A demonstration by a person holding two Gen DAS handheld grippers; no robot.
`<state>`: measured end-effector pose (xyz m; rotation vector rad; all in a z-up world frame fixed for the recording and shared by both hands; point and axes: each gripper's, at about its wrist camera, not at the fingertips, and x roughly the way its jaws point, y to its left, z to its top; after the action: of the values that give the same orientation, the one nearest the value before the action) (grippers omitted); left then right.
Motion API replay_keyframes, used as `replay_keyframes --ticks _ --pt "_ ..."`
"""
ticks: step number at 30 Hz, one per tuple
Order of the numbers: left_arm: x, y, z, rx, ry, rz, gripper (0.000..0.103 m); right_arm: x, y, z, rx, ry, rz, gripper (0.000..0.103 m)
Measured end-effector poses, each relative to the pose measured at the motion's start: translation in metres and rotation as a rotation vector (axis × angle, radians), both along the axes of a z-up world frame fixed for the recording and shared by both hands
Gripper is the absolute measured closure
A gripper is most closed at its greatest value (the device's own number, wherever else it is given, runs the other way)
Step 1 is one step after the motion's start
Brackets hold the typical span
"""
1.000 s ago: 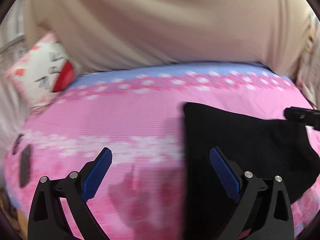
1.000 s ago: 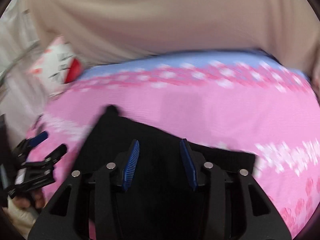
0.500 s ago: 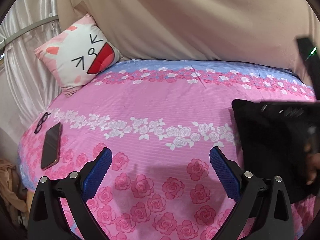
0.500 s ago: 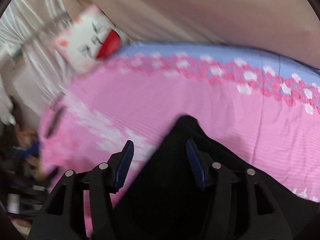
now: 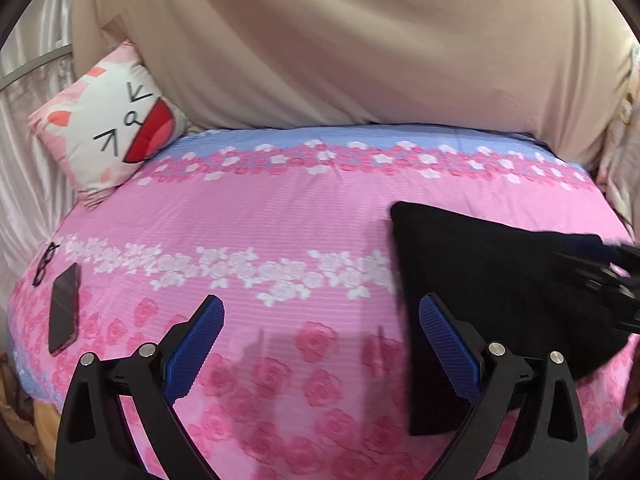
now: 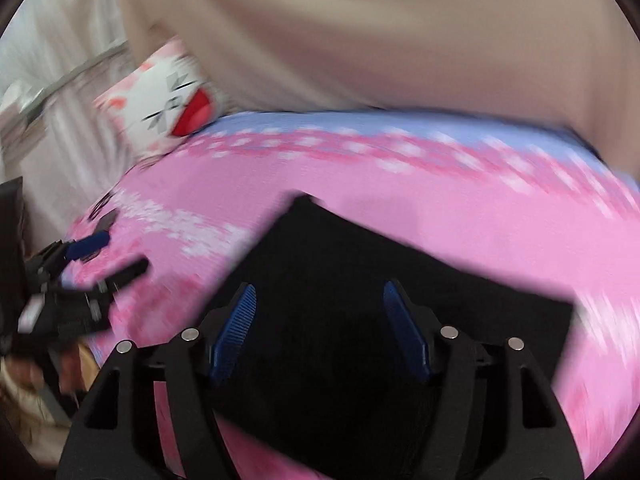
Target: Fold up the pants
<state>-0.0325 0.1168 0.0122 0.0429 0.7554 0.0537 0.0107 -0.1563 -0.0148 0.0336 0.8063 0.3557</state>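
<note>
A bed [image 5: 280,216] under a pink rose-print sheet fills both views, with a beige drape [image 5: 360,40] hanging behind its far edge. The black pants [image 5: 500,280], folded to a flat packet, lie near the bed's right edge, one corner pointing toward the far edge. A cartoon-face pillow [image 5: 108,128] leans at the far left corner. The left gripper [image 5: 320,344] hovers over bare sheet just left of the pants, jaws spread wide and empty. The right gripper [image 6: 320,328] hangs above the pants, jaws opening, fabric below but not pinched; this view is blurred. A dark phone [image 5: 63,312] and eyeglasses [image 5: 45,264] lie near the left edge.
</note>
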Motion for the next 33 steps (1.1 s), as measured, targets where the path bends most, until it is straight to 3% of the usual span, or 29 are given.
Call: replay_keyframes --ticks 3,5,6,8,11,13,14,15,18,21,23,24,25,28,33 --pt "0.000 -0.021 -0.009 0.000 0.026 -0.055 0.006 -0.034 -0.063 -0.022 -0.046 0.054 -0.185 0.038" --pt "0.004 -0.041 -0.023 0.023 0.062 -0.095 0.006 -0.042 -0.090 -0.054 -0.127 0.118 -0.277 0.023" --pt "0.007 -0.052 -0.032 0.045 0.089 -0.110 0.006 -0.046 -0.107 -0.059 0.005 0.140 -0.306 0.023" --pt "0.008 -0.063 -0.038 0.076 0.104 -0.123 0.006 -0.051 -0.119 -0.053 0.140 0.161 -0.335 0.034" --pt "0.004 -0.070 -0.038 0.089 0.097 -0.127 0.006 -0.061 -0.103 -0.030 -0.022 0.040 -0.349 0.032" --pt "0.004 -0.071 -0.039 0.094 0.098 -0.114 0.006 -0.057 -0.091 -0.037 -0.079 0.040 -0.317 0.032" --pt "0.004 -0.070 -0.040 0.098 0.100 -0.109 0.006 -0.053 -0.088 -0.046 -0.126 0.059 -0.316 0.025" --pt "0.003 -0.070 -0.042 0.104 0.103 -0.104 0.005 -0.052 -0.090 -0.053 -0.150 0.053 -0.326 0.016" --pt "0.003 -0.068 -0.050 0.111 0.119 -0.090 0.005 -0.055 -0.096 -0.044 -0.067 0.049 -0.343 0.023" --pt "0.001 -0.070 -0.052 0.110 0.112 -0.080 0.005 -0.064 -0.097 -0.019 -0.076 -0.034 -0.333 0.024" --pt "0.001 -0.072 -0.053 0.120 0.108 -0.079 0.005 -0.052 -0.086 -0.023 -0.158 -0.047 -0.329 0.023" --pt "0.001 -0.073 -0.053 0.123 0.107 -0.078 0.005 -0.041 -0.084 -0.037 -0.253 -0.027 -0.354 0.017" --pt "0.001 -0.073 -0.053 0.119 0.107 -0.083 0.005 -0.035 -0.088 -0.047 -0.267 -0.016 -0.354 0.014" --pt "-0.002 -0.071 -0.047 0.115 0.112 -0.081 0.005 -0.039 -0.111 -0.041 -0.043 0.040 -0.368 0.015" --pt "-0.014 -0.065 -0.032 0.035 0.114 -0.110 0.005 -0.071 -0.115 -0.011 0.050 -0.006 -0.342 0.014"
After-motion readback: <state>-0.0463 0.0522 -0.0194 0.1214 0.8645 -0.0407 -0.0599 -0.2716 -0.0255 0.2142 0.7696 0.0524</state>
